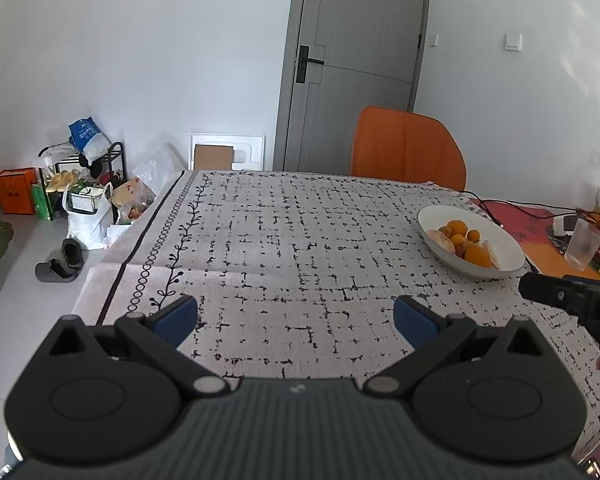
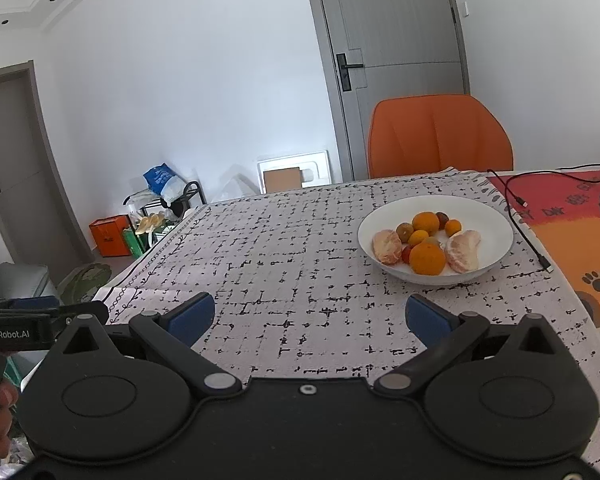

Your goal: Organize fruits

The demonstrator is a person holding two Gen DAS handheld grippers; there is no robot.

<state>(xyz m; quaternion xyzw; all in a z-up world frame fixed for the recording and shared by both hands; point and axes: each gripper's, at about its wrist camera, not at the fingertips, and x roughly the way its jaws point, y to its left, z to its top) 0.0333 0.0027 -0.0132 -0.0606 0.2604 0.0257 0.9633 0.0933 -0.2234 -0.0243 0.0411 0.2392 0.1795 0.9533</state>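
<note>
We hold the left gripper [image 1: 296,314] and right gripper [image 2: 310,314] wide apart, empty, low in frame; all fruit sits gathered in the white bowl [image 2: 496,220] at right, where it cannot roll.

Your two wrist views looked low across the table [image 1: 300,240] toward the door [image 2: 400,40]; both shared the bowl [image 2: 496,236], nearer on your right.

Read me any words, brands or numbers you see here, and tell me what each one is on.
"GenRobot.AI": white print on the side of the left claw, seen in the right wrist view.
Blue bag on the rack: print too small to read.
Red mat: characters cut off and blurred, unreadable.
Nothing else legible.
</note>
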